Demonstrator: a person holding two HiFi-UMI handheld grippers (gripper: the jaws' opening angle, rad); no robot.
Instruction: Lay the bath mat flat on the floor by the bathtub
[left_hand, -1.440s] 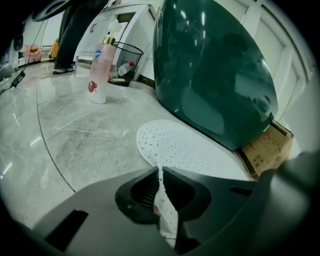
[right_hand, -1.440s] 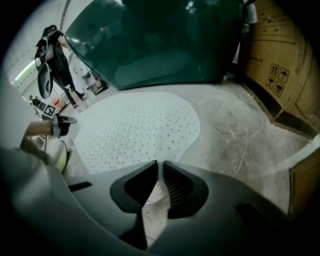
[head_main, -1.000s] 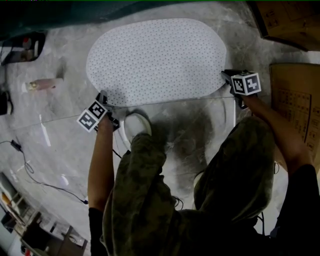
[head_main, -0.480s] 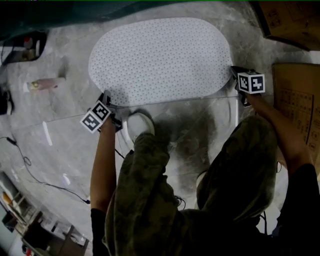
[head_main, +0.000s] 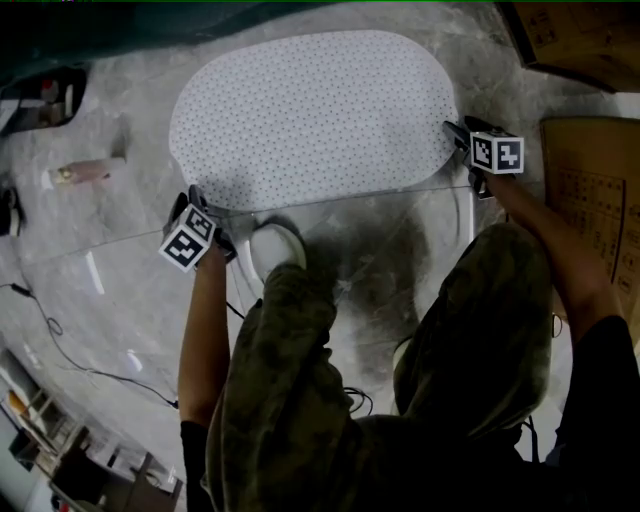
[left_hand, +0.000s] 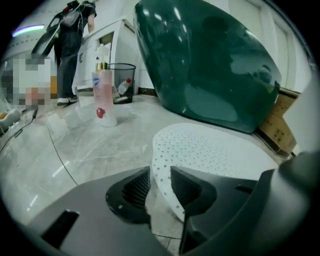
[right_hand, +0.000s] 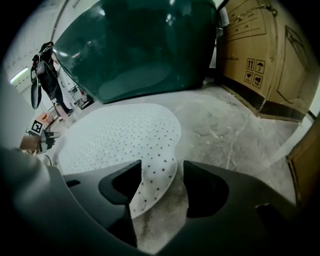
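The white oval bath mat, dotted with small holes, lies spread on the grey floor beside the dark green bathtub. My left gripper is at the mat's near left edge. Its jaws are opening, and the mat's rim runs loose through the gap of the left gripper. My right gripper is at the near right edge, its jaws also opening wide. A slightly raised lip of mat sits between the jaws of the right gripper and is not pinched.
A pink bottle lies on the floor to the left. Cardboard boxes line the right side. A waste bin and a standing person are beyond the bottle. A cable trails at near left.
Both grippers have loosened from the mat's near edge and their jaws stand apart. The mat has shifted slightly left and the grippers have moved with it.
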